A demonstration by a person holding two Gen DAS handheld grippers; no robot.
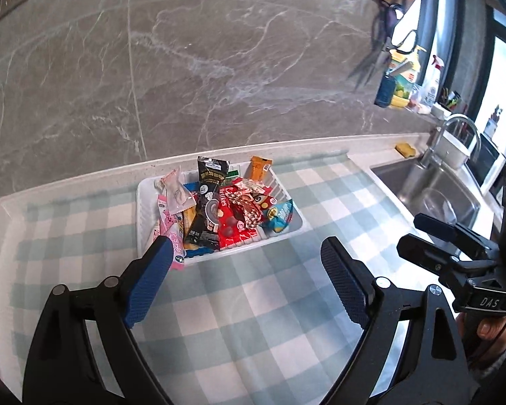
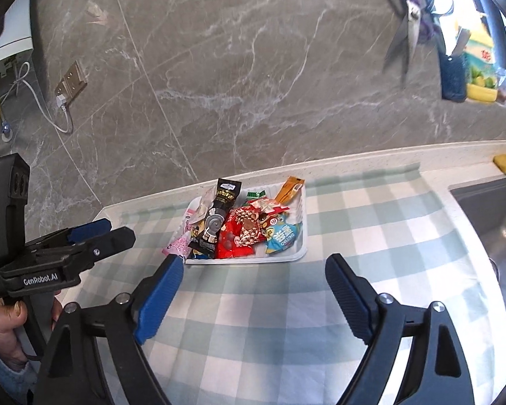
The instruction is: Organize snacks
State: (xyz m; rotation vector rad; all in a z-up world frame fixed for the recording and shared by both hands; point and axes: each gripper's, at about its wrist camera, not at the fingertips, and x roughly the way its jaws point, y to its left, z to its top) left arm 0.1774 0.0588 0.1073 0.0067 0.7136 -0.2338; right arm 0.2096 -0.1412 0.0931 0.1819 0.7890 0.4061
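Note:
A white tray (image 1: pixel 144 216) holds several snack packets: a black packet (image 1: pixel 207 202), a red packet (image 1: pixel 232 226), a blue packet (image 1: pixel 280 216), an orange packet (image 1: pixel 260 167) and pink packets (image 1: pixel 171 209). It stands on the checked cloth near the wall and also shows in the right wrist view (image 2: pixel 301 236). My left gripper (image 1: pixel 246 263) is open and empty, just in front of the tray. My right gripper (image 2: pixel 253 280) is open and empty, also in front of the tray. Each gripper appears in the other's view: the right one (image 1: pixel 431 236) and the left one (image 2: pixel 101 233).
A green-and-white checked cloth (image 1: pixel 253 320) covers the counter. A steel sink (image 1: pixel 431 189) with a tap (image 1: pixel 462 131) lies to the right, with a yellow sponge (image 1: pixel 405 149) behind it. Scissors (image 2: pixel 404 30) hang on the marble wall. Bottles (image 1: pixel 404 81) stand at the far right.

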